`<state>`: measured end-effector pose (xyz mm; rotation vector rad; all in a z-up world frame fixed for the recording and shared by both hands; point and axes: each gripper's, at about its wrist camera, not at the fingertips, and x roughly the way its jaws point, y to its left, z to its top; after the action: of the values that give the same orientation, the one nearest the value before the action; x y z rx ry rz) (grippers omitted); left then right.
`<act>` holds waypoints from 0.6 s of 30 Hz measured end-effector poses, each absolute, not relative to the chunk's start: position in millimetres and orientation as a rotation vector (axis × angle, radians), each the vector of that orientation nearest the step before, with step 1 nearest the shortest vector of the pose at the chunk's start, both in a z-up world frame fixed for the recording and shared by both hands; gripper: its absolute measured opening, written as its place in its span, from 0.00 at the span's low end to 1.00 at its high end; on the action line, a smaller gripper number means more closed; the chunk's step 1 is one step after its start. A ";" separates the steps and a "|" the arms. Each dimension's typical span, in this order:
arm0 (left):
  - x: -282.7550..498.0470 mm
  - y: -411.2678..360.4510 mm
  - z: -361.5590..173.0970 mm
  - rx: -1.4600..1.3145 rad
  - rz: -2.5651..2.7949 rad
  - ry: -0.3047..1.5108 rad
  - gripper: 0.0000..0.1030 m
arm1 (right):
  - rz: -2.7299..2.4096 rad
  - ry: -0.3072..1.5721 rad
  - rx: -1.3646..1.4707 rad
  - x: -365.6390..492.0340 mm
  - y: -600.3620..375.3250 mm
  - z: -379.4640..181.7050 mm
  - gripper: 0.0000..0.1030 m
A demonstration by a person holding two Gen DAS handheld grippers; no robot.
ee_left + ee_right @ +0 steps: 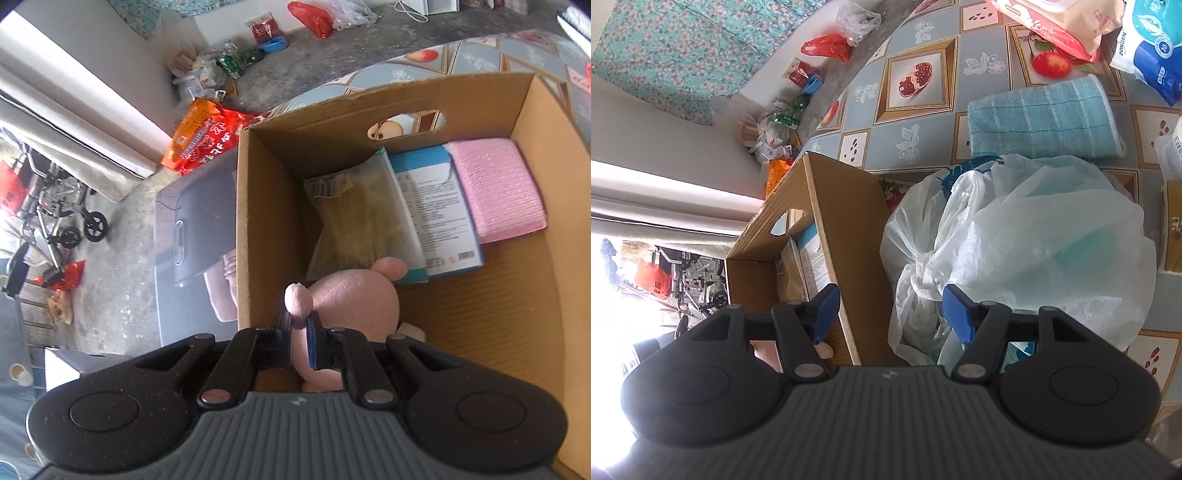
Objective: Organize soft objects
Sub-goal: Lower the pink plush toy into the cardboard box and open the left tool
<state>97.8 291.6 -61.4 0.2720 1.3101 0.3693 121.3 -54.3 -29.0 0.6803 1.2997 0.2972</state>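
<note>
Left gripper (300, 325), jaws clamped on the pink plush toy (354, 299), lowers it into the cardboard box (258, 221); right gripper (886, 314), jaws open and empty, hovers near the plastic bag (1034, 240) for the next pick

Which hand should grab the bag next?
The right one. Its tongs are open, close by the bag. The left tongs are shut on the plush toy over the box.
</note>
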 end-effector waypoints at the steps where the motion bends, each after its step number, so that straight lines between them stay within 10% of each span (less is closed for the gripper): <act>1: 97.5 291.2 -62.7 0.274 0.375 1.309 0.12 | 0.297 1.300 0.679 121.3 -54.6 -29.0 0.60; 18: 95.4 271.3 -11.1 0.106 0.350 1.166 0.64 | 0.286 1.223 0.710 115.0 -88.5 -23.7 0.61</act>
<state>95.4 271.3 -11.1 0.1062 1.1662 0.3504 115.0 -88.5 -23.7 0.7098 1.2234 0.2857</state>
